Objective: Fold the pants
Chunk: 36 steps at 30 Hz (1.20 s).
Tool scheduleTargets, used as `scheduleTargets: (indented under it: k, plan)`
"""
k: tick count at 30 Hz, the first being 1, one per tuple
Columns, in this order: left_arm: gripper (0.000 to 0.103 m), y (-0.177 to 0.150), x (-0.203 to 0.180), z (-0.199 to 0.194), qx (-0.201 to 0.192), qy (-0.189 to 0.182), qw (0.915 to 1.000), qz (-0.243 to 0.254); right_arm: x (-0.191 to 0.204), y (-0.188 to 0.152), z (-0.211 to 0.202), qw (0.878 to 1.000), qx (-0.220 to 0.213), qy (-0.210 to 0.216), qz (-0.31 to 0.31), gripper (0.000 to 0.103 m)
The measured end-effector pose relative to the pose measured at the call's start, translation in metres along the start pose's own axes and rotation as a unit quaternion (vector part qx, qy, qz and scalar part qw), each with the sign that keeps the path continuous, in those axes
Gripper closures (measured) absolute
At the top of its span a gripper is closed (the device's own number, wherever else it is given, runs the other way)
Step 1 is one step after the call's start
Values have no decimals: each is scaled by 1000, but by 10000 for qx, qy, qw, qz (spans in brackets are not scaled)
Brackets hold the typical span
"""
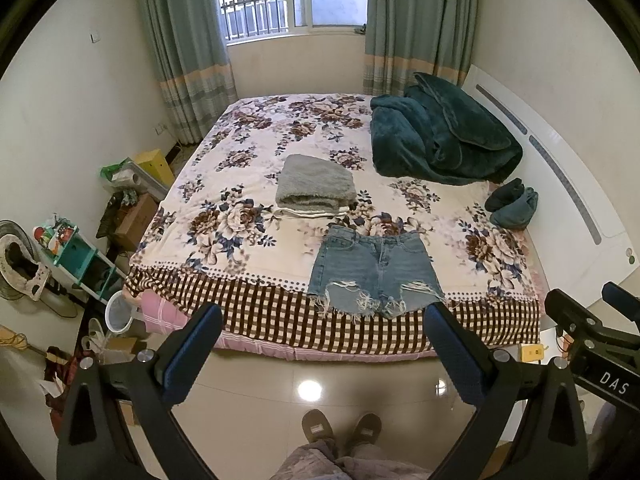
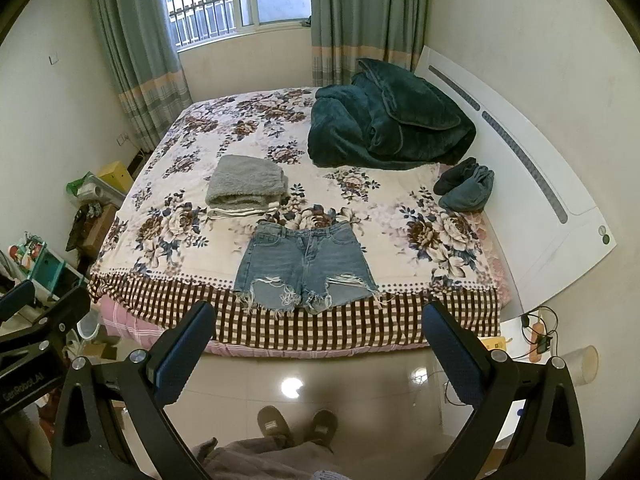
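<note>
Frayed blue denim shorts (image 1: 374, 270) lie flat near the front edge of the floral bed (image 1: 224, 216), waistband away from me; they also show in the right wrist view (image 2: 306, 266). My left gripper (image 1: 324, 322) is open and empty, held above the floor in front of the bed, short of the shorts' hem. My right gripper (image 2: 318, 320) is open and empty at a similar distance. The right gripper shows at the right edge of the left wrist view (image 1: 592, 320), and the left gripper at the left edge of the right wrist view (image 2: 40, 312).
A folded grey towel stack (image 1: 316, 186) lies behind the shorts. A dark green blanket (image 1: 440, 140) and small green items (image 1: 512, 204) lie by the white headboard (image 1: 560, 168). Clutter, boxes and a fan (image 1: 16, 256) fill the left floor. My slippered feet (image 1: 340, 430) stand on glossy tile.
</note>
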<state>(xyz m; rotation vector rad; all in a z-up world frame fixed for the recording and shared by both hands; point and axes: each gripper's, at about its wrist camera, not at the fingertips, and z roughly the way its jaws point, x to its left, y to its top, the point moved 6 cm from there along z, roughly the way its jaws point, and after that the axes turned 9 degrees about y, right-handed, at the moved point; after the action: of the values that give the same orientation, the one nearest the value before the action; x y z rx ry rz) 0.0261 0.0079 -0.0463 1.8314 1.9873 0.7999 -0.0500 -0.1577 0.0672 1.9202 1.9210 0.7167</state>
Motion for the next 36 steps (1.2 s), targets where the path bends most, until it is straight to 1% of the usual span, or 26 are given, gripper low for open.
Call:
scheduleTargets:
  k: [11, 18, 36]
  plan:
    - [0, 2, 2, 0, -37, 9, 10000, 16, 5, 3, -4, 10000, -26, 20, -9, 0]
    - [0, 13, -5, 3, -38, 7, 9999, 103, 4, 6, -7, 10000, -26, 24, -11, 0]
    - [0, 14, -6, 2, -79, 20, 9999, 108, 3, 10, -8, 10000, -36, 24, -15, 0]
